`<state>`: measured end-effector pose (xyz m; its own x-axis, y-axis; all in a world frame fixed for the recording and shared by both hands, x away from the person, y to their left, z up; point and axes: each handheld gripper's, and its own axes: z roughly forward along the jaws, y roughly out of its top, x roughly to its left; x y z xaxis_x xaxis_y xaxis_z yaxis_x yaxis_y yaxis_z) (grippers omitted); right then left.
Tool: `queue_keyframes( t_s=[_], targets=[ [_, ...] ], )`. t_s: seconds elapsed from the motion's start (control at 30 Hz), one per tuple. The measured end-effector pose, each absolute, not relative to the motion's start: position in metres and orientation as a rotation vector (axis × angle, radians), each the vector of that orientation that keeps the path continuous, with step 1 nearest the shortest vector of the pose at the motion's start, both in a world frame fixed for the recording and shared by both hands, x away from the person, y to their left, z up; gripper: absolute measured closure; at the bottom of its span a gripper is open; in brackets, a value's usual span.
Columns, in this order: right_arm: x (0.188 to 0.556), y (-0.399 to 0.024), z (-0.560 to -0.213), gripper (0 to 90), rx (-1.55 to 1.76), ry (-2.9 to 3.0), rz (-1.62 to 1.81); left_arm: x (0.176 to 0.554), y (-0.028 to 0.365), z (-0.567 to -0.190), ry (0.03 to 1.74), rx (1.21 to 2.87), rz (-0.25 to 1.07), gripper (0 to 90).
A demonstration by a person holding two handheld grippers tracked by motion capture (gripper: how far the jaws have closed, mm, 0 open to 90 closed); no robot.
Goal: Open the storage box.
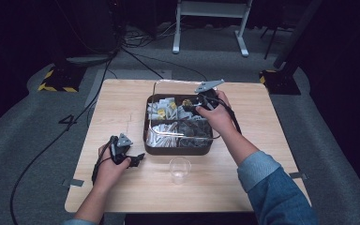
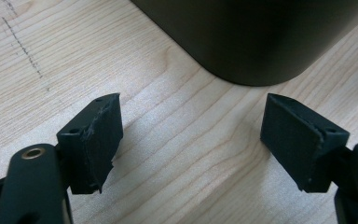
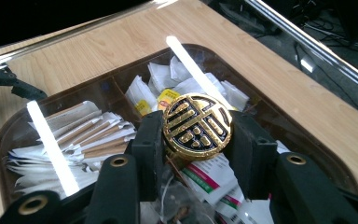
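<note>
Gold medallion (image 3: 197, 127), round with black inlay, sits clamped between the two black jaws of my right gripper (image 3: 196, 140), which grips it by its edges above the dark tray (image 1: 150, 140). In the high view my right hand (image 1: 218, 115) holds that gripper (image 1: 194, 106) over the tray's far half, with the medallion (image 1: 186, 101) showing as a small gold spot at its tip.

I count four sections in the tray, split by dividers. From above, the far left section holds white sachets (image 1: 161, 108), some with yellow labels; the near left one holds long paper-wrapped sticks (image 1: 165, 136) lying side by side; the two right-hand sections hold darker things I cannot make out. In the right gripper view, paper packets with red and green print (image 3: 214, 179) lie just under the jaws. A clear lid with a metal-looking rim (image 1: 157, 86) lies behind the tray.

An empty clear plastic cup (image 1: 180, 169) stands upright on the wooden table (image 1: 262, 154), just in front of the tray.

My left gripper (image 2: 191, 140) rests near the tray's near left corner, jaws spread wide with bare tabletop between them.
</note>
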<state>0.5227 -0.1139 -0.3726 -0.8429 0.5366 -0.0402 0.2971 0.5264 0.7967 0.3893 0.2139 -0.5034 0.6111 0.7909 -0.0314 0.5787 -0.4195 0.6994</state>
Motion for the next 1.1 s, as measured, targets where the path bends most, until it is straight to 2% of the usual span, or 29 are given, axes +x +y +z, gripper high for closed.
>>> queue_keyframes(
  t_s=[0.43, 0.77, 1.1],
  targets=[
    [0.503, -0.158, -0.348, 58.7, 0.713, 2.451, 1.204, 0.390, 0.214, -0.503, 1.070, 2.152, 0.401, 21.6],
    [0.481, -0.203, -0.349, 58.7, 0.793, 2.410, 1.171, 0.390, 0.214, -0.503, 1.070, 2.153, 0.401, 21.6],
    [0.474, -0.251, -0.352, 58.7, 0.864, 2.383, 1.150, 0.390, 0.214, -0.503, 1.071, 2.156, 0.408, 21.6]
  ],
)
